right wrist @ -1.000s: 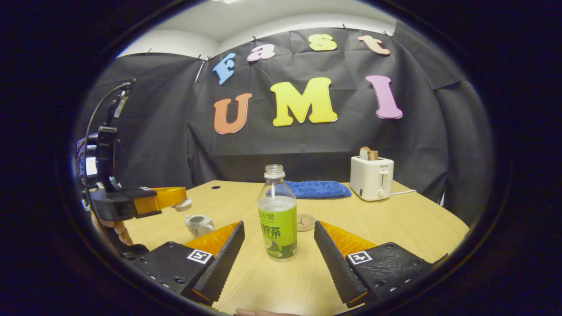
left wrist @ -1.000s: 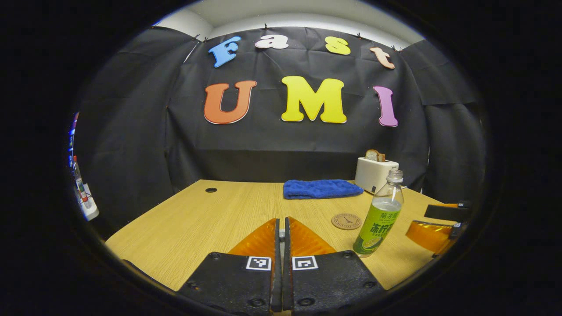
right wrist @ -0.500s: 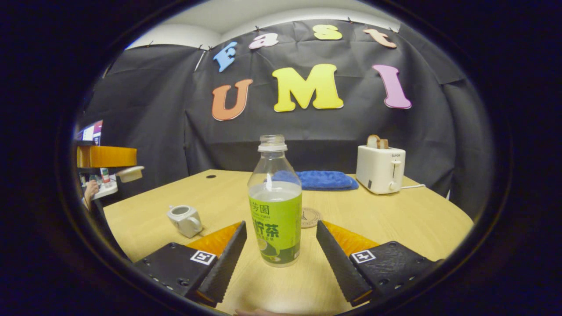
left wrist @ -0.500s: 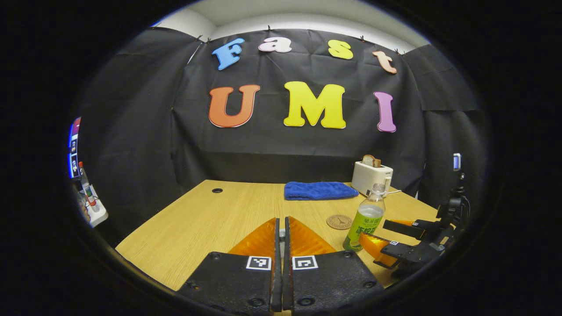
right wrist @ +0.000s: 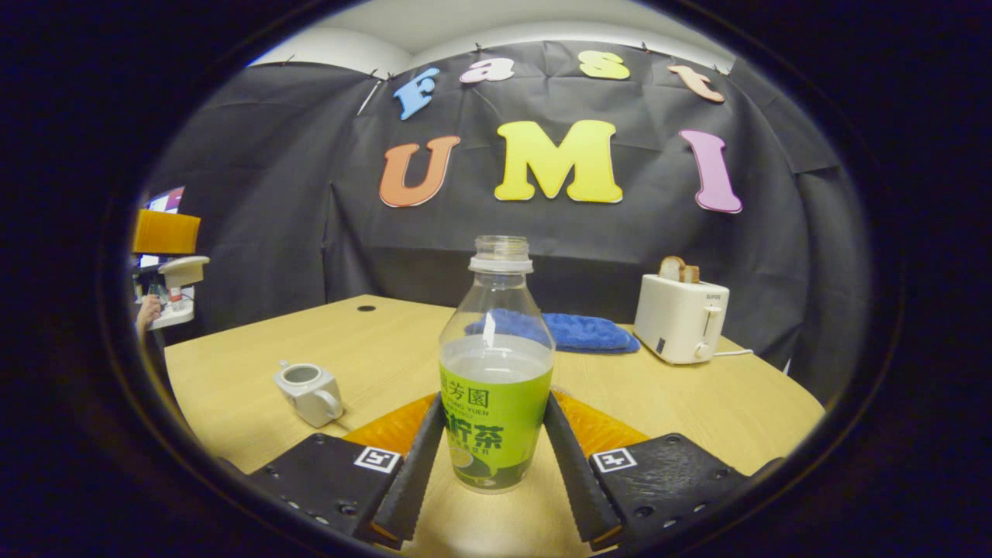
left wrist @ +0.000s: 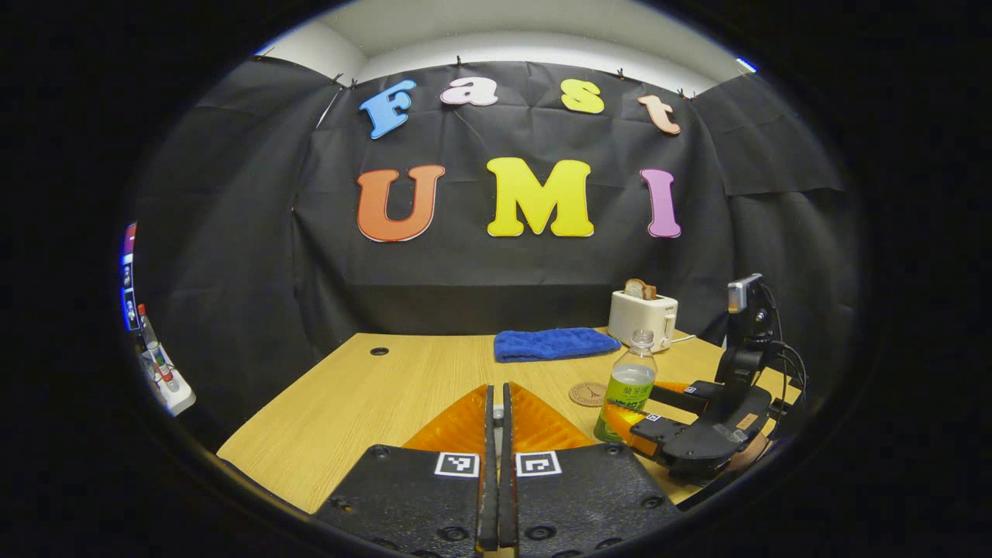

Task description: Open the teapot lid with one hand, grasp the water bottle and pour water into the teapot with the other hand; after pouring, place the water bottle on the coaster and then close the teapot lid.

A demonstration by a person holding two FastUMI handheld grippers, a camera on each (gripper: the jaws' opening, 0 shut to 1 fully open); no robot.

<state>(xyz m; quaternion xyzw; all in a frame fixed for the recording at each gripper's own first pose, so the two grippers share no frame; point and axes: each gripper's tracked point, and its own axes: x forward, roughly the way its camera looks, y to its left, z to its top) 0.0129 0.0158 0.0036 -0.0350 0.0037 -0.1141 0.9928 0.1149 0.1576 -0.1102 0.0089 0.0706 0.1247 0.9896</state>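
An uncapped water bottle (right wrist: 496, 349) with a green label stands on the wooden table (right wrist: 697, 395), partly filled. My right gripper (right wrist: 494, 404) has its two fingers pressed against the label from both sides. The left gripper view has the same bottle (left wrist: 629, 380) inside that right gripper (left wrist: 637, 409), with a round coaster (left wrist: 589, 394) just behind it. A small white teapot (right wrist: 310, 391) sits open-topped at the left. My left gripper (left wrist: 497, 399) is shut; in the right gripper view the left gripper (right wrist: 167, 232) hangs high at far left, with the white teapot lid (right wrist: 184, 271) under it.
A white toaster (right wrist: 682, 318) with bread stands at the back right, a folded blue cloth (right wrist: 581, 332) beside it. A cable hole (left wrist: 379, 351) marks the table's far left. A power strip (left wrist: 167, 384) lies off the table's left edge.
My right gripper has moved forward and shut around the bottle, which stood between its open fingers before. My left gripper has lifted the lid higher and drawn back.
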